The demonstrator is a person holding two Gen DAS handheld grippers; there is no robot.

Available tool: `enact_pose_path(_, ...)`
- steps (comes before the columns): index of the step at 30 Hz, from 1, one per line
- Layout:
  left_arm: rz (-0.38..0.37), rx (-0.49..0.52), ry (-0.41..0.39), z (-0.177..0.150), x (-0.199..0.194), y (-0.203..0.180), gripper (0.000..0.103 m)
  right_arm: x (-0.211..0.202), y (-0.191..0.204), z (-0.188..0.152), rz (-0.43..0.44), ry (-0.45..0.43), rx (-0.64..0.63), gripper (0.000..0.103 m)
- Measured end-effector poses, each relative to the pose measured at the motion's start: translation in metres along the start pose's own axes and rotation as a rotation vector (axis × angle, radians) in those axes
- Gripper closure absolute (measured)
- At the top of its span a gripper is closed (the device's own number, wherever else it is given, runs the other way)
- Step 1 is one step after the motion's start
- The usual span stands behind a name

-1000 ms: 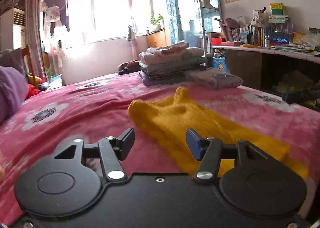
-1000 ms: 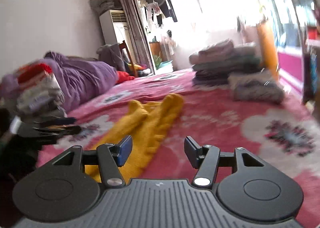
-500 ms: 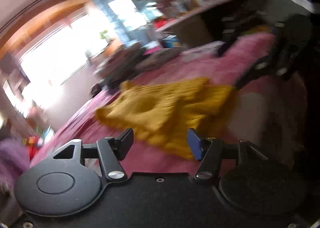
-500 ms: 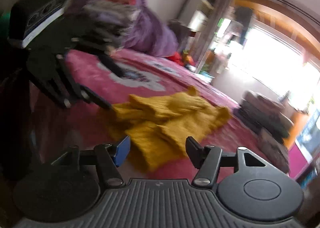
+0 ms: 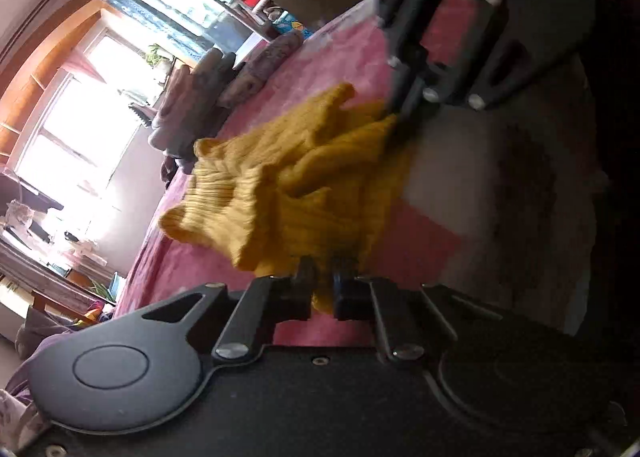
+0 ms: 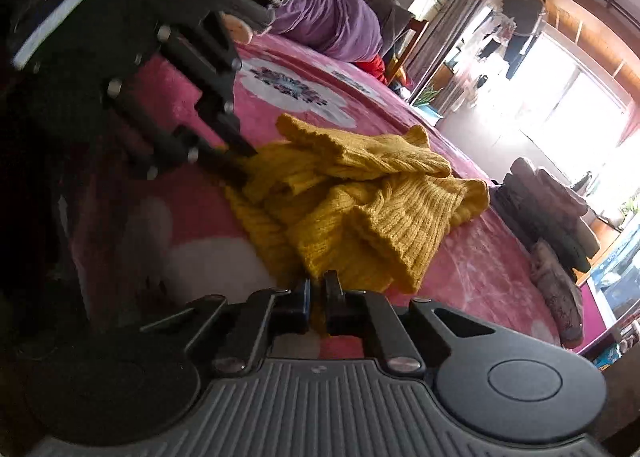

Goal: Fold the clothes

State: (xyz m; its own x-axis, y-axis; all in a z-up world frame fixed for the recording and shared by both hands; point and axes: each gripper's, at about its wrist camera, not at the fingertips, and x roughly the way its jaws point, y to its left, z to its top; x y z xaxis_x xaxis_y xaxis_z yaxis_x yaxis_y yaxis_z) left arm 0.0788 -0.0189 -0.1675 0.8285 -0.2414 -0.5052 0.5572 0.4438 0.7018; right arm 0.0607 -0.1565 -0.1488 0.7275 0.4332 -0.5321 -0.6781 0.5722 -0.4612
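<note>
Pinching the near edge of the yellow sweater from opposite ends, both grippers are now clamped on knit: the left gripper and the right gripper stood spread wide and clear of it a second ago. The sweater, then lying long and flat on the pink bed, is now bunched in its middle, well short of the folded stack. A fold looks under way.

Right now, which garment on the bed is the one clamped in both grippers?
The yellow knitted sweater, bunched up on the pink bedspread. The left gripper and right gripper both pinch it; the grey folded stack lies untouched.
</note>
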Motion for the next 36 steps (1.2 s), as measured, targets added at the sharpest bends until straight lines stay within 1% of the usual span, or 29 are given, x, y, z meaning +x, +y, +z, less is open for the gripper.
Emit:
enact_pose_path(1,-0.024,-0.052,-0.011,-0.001,0.0,0.006,0.094,-0.002,-0.001,0.0,0.006,-0.009,0.011,0.094)
enact_pose_path(2,-0.053,-0.112,-0.025,-0.001,-0.002,0.015,0.085,-0.004,-0.002,0.001,0.012,-0.017,0.023,0.091)
enact_pose_path(3,-0.079,-0.156,-0.04,-0.003,-0.007,0.024,0.081,-0.006,-0.003,0.001,0.018,-0.026,0.034,0.088)
enact_pose_path(4,-0.103,-0.2,-0.056,-0.005,-0.011,0.034,0.068,-0.008,-0.004,0.002,0.024,-0.035,0.046,0.076)
enact_pose_path(5,-0.112,-0.243,-0.072,-0.008,-0.016,0.042,0.063,-0.013,-0.007,0.002,0.018,-0.05,0.054,0.064)
enact_pose_path(7,-0.123,-0.36,-0.113,-0.017,-0.027,0.062,0.063,-0.025,-0.016,0.002,-0.01,-0.093,0.078,0.062)
enact_pose_path(9,-0.113,-0.521,-0.168,-0.026,-0.033,0.089,0.063,-0.029,-0.031,0.005,-0.036,-0.152,0.152,0.062)
enact_pose_path(11,-0.081,-0.617,-0.2,-0.025,-0.024,0.105,0.072,-0.027,-0.044,0.008,-0.056,-0.197,0.215,0.064)
enact_pose_path(13,-0.054,-0.705,-0.229,-0.024,-0.014,0.12,0.078,-0.01,-0.05,0.012,-0.056,-0.202,0.235,0.064)
enact_pose_path(16,-0.102,-0.712,-0.224,-0.011,0.014,0.113,0.078,0.018,-0.055,0.015,-0.022,-0.199,0.284,0.064)
enact_pose_path(17,-0.115,-0.705,-0.211,-0.009,0.021,0.107,0.078,0.026,-0.055,0.015,-0.008,-0.194,0.307,0.064)
enact_pose_path(18,-0.13,-0.681,-0.175,-0.006,0.028,0.101,0.078,0.036,-0.055,0.015,0.015,-0.172,0.32,0.064)
enact_pose_path(19,-0.151,-0.628,-0.108,-0.003,0.037,0.091,0.079,0.053,-0.051,0.014,0.05,-0.098,0.309,0.062)
enact_pose_path(20,-0.167,-0.576,-0.051,-0.001,0.046,0.082,0.079,0.062,-0.046,0.013,0.056,-0.069,0.283,0.059)
enact_pose_path(21,-0.153,-0.533,-0.056,0.0,0.051,0.075,0.079,0.067,-0.04,0.011,0.049,-0.068,0.253,0.059)
enact_pose_path(23,-0.143,-0.519,-0.041,0.003,0.056,0.075,0.079,0.071,-0.039,0.011,0.049,-0.057,0.257,0.059)
enact_pose_path(25,-0.132,-0.498,-0.034,0.005,0.058,0.074,0.079,0.07,-0.039,0.012,0.053,-0.048,0.232,0.059)
enact_pose_path(28,-0.15,-0.542,-0.06,-0.001,0.049,0.079,0.079,0.062,-0.042,0.012,0.067,-0.064,0.254,0.059)
enact_pose_path(29,-0.182,-0.607,-0.089,-0.006,0.042,0.091,0.078,0.054,-0.048,0.012,0.076,-0.084,0.289,0.06)
enact_pose_path(30,-0.19,-0.673,-0.121,-0.014,0.031,0.099,0.076,0.045,-0.055,0.012,0.083,-0.107,0.329,0.059)
enact_pose_path(31,-0.174,-0.714,-0.155,-0.022,0.018,0.106,0.068,0.034,-0.06,0.011,0.079,-0.133,0.358,0.055)
enact_pose_path(32,-0.144,-0.724,-0.193,-0.03,0.003,0.112,0.062,0.022,-0.063,0.01,0.059,-0.155,0.361,0.048)
enact_pose_path(33,-0.113,-0.696,-0.212,-0.035,-0.007,0.11,0.062,0.013,-0.065,0.009,0.028,-0.17,0.337,0.045)
enact_pose_path(34,-0.065,-0.636,-0.217,-0.04,-0.017,0.107,0.062,0.005,-0.066,0.007,-0.007,-0.181,0.294,0.042)
enact_pose_path(35,-0.016,-0.55,-0.204,-0.044,-0.024,0.1,0.062,0.001,-0.066,0.004,-0.034,-0.176,0.235,0.038)
enact_pose_path(36,0.014,-0.476,-0.189,-0.047,-0.027,0.092,0.062,-0.002,-0.066,0.001,-0.058,-0.166,0.172,0.037)
